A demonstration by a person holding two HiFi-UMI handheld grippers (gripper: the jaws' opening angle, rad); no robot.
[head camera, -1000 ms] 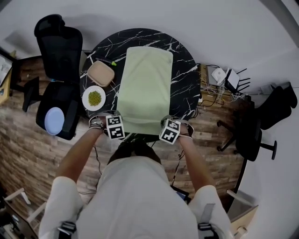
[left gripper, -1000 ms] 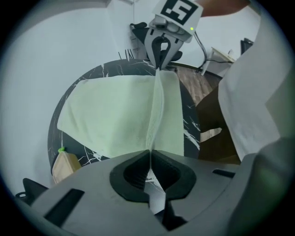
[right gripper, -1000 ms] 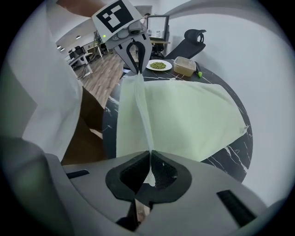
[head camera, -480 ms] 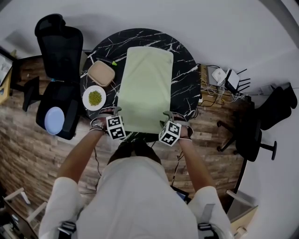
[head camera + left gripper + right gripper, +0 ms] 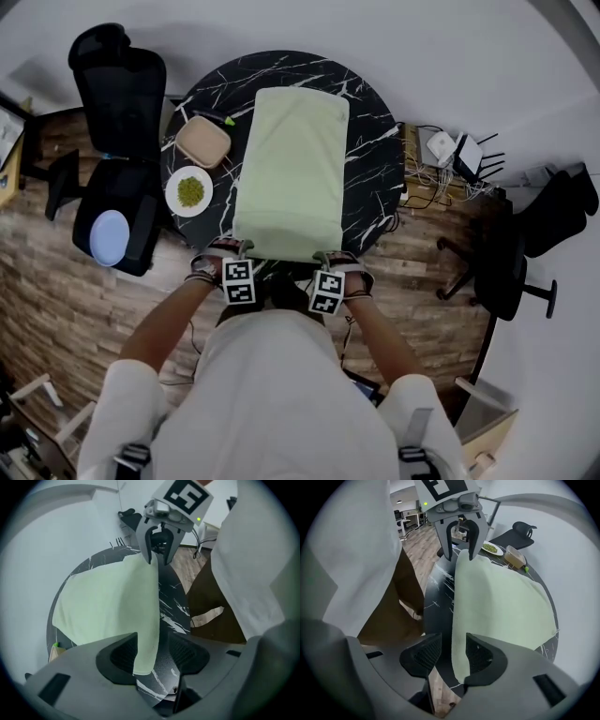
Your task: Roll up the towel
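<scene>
1. The left gripper [image 5: 153, 651] is held pointing steeply down. Its jaws stand apart, having just been closing. The near left corner of the towel [image 5: 291, 169] is seen between them, resting against one jaw and clear of the other.
2. The right gripper [image 5: 453, 654] is likewise parted, its jaws also having just been closing. The near right corner is between them, close to one jaw, with a gap left at the other.
3. The pale green towel is laid flat on the round black marble table [image 5: 375, 159]. Its long axis runs straight away from the person, and its near short edge lies at the table's near rim.
4. Bare marble is left along the towel's right long edge. Near the left edge, but apart from it, a plate [image 5: 189, 192] of green food and a tan container [image 5: 203, 142] are placed.
5. The gap at each jaw is shown only in the gripper views. The towel's full length, the dishes and the black chair [image 5: 117, 141] are shown together only in the head view.
</scene>
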